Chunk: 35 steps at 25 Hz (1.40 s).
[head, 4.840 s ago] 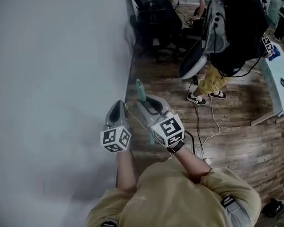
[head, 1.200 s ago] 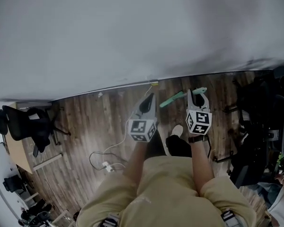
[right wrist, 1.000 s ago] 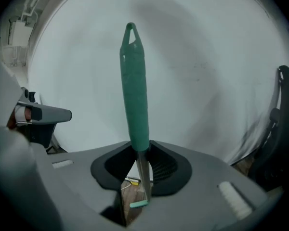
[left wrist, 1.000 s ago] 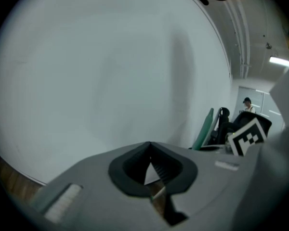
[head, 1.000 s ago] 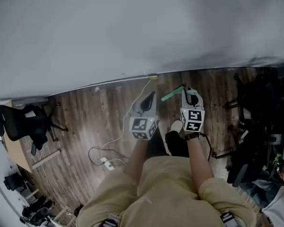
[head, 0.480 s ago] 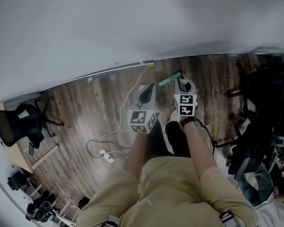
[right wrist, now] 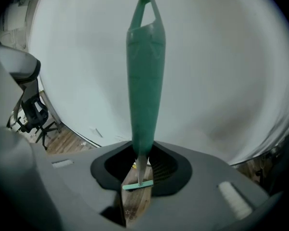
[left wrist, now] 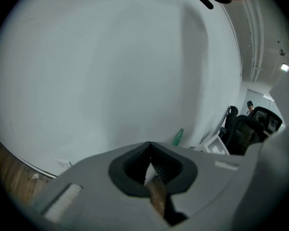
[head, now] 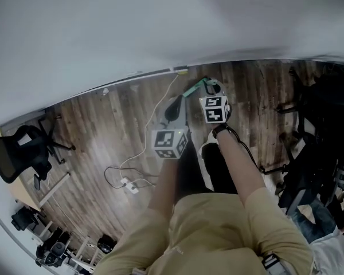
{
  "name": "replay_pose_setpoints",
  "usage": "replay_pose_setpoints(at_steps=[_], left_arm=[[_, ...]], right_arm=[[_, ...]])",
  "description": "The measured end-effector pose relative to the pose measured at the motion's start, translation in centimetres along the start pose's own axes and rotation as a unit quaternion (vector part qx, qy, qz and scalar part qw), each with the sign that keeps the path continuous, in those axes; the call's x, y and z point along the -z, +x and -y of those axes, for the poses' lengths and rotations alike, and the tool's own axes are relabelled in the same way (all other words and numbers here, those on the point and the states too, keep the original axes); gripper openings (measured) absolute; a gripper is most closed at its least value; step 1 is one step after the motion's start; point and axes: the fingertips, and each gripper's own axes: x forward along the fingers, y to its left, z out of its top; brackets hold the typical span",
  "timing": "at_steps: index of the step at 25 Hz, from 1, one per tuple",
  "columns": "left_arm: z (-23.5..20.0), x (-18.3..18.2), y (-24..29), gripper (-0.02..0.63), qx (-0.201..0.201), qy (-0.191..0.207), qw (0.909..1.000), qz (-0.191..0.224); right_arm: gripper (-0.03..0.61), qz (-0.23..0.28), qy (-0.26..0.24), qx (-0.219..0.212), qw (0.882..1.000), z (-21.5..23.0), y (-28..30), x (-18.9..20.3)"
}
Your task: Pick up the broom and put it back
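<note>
Only the right gripper view shows the right tongs (right wrist: 142,153) clamped narrowly on the broom (right wrist: 145,81), whose green handle stands up beyond them against the wall (right wrist: 221,71). The left tongs (left wrist: 150,147) are closed and empty. The head view shows the left forearm (head: 167,179) and right forearm (head: 239,166) side by side, stretched forward and down.

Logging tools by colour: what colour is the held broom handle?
Teal green broom handle, best in right gripper view.

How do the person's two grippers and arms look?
Both the left gripper and right gripper have grey bodies, black jaw linings, and a cube of black-and-white square markers. Short tan sleeves; a dark wristband on the right.
</note>
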Motion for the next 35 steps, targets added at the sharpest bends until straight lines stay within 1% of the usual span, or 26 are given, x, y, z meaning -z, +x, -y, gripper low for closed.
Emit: replay_pose_setpoints(at_steps=[4,7,10,15,22,23,24,25,26,27,30,33,35], left_arm=[[-0.6,-0.1,0.4,-0.002,-0.007,-0.009,0.9999,0.000],[-1.0,0.0,0.8,-0.002,-0.003,-0.006,0.9999,-0.008],[-1.0,0.1,1.2,-0.002,0.001,-0.003,0.9999,-0.012],[-1.5,0.1,1.5,-0.002,0.001,-0.008,0.9999,-0.010],[-1.7,0.0,1.2,-0.002,0.001,-0.001,0.9999,-0.016],[-1.7,0.0,1.0,-0.002,0.001,-0.002,0.9999,-0.016],[-1.8,-0.1,0.9,-0.002,0.001,-0.002,0.9998,-0.017],[-1.8,-0.1,0.8,-0.002,0.001,-0.002,0.9998,-0.019],[-1.7,0.0,0.8,-0.002,0.001,-0.002,0.9998,-0.020],[-1.5,0.0,0.8,-0.002,0.002,-0.002,0.9998,-0.022],[-0.6,-0.1,0.7,-0.002,0.006,0.000,0.9997,-0.023],[-0.2,-0.9,0.0,-0.002,0.008,0.005,0.9996,-0.025],[0.1,-1.5,-0.5,-0.002,0.009,0.000,0.9995,-0.029]], right_arm=[[0.092,0.006,-0.004,-0.007,1.000,0.3,2.7,-1.7],[0.092,0.003,0.000,-0.010,1.000,0.4,4.4,-3.2],[0.092,0.000,-0.013,-0.020,1.000,0.1,5.8,-4.4],[0.092,-0.003,-0.010,-0.025,1.000,0.2,7.2,-5.1],[0.095,-0.004,-0.028,-0.057,0.998,-0.2,8.1,-5.7],[0.119,-0.008,-0.029,-0.066,0.997,-0.4,8.1,-5.6],[0.194,-0.012,-0.027,-0.077,0.997,-0.8,8.1,-5.4],[0.290,-0.014,-0.024,-0.089,0.996,-1.1,8.2,-5.2],[0.352,-0.016,-0.020,-0.097,0.995,-1.2,8.2,-4.9],[0.389,-0.018,-0.017,-0.100,0.995,-1.1,8.0,-4.6],[0.407,-0.017,0.002,-0.091,0.996,0.5,6.4,-3.8],[0.407,-0.009,0.055,-0.078,0.995,1.2,3.2,-3.4],[0.403,-0.005,0.091,-0.080,0.993,1.0,0.0,-3.1]])
